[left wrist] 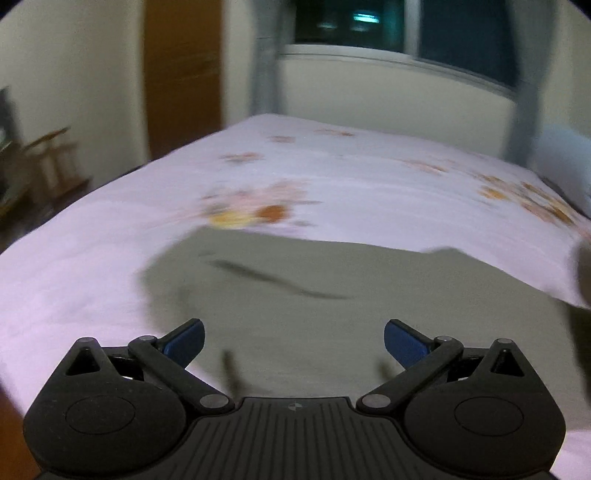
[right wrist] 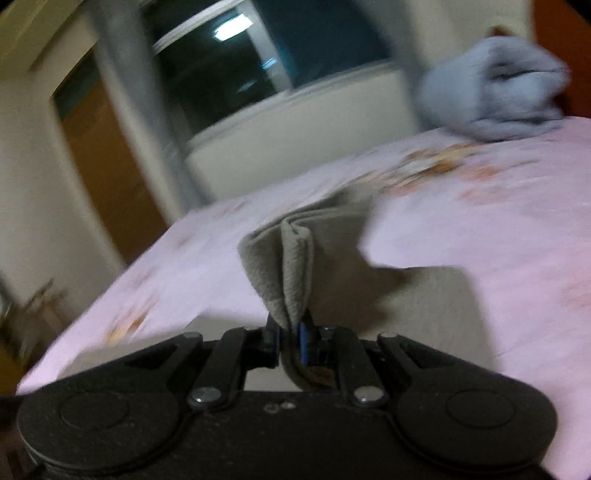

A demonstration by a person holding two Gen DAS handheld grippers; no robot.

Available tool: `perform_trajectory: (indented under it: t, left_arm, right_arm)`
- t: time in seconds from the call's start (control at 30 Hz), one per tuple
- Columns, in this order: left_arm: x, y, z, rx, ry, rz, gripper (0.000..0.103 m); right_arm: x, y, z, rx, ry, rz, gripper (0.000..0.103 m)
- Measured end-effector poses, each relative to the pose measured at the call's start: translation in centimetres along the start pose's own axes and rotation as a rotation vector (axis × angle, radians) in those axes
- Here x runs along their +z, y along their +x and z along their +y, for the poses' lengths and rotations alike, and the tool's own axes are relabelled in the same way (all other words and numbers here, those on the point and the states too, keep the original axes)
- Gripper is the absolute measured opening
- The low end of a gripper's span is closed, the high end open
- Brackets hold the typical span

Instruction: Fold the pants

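Observation:
Grey-green pants lie spread on a pink flowered bedsheet, blurred by motion. In the left wrist view my left gripper hovers over the pants with its blue-padded fingers wide apart and nothing between them. In the right wrist view my right gripper is shut on a bunched fold of the pants, which stands up from between the pads and trails back onto the bedsheet. The picture is tilted, the bed slanting up to the right.
A crumpled pale blue cloth lies at the far right of the bed. Behind the bed are a dark window, a grey curtain and a wooden door. Low furniture stands at the left.

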State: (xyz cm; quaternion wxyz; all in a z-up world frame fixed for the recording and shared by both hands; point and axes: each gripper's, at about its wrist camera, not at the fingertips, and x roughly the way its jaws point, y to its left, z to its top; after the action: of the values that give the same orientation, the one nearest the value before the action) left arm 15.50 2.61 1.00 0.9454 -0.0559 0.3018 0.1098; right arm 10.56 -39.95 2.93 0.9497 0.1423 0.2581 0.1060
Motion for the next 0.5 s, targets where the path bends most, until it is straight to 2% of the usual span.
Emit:
perform_trajectory:
  t: [0.07,0.1,0.13,0.17,0.23,0.37,0.5]
  left_arm:
    - [-0.5,0.5,3.0,0.018,-0.038,0.022,0.103]
    - [-0.9,0.6,4.1,0.021,-0.058,0.026,0.103]
    - [-1.3,0.7,5.0,0.023,-0.077,0.03,0.103]
    - [-1.6,0.9,5.5,0.021,-0.086,0.035,0.103]
    - [-2.4,0.8,6.2,0.02,-0.098,0.034,0.103]
    - [-2.8,1.9,5.5,-0.007,-0.094,0.035,0.103]
    - [-2.4,1.8,4.3,-0.024,-0.094,0.033,0.103]
  right_arm:
    - [-2.8,3.6,3.2,0.049,-0.081,0.117,0.004]
    - [-4.3,5.4,4.6,0.047,-0.125,0.207,0.008]
    - [-5.8,6.2,5.9,0.009,-0.181,0.226,0.01]
    - [-6.4,5.8,6.4,0.0,-0.219,0.2,0.017]
    - [-6.0,4.2,6.4,0.006,-0.202,0.181,0.021]
    - [-3.9,1.2,5.0,0.065,-0.153,0.085,0.028]
    - [-2.3,2.7,4.7,0.083,-0.15,0.114,0.028]
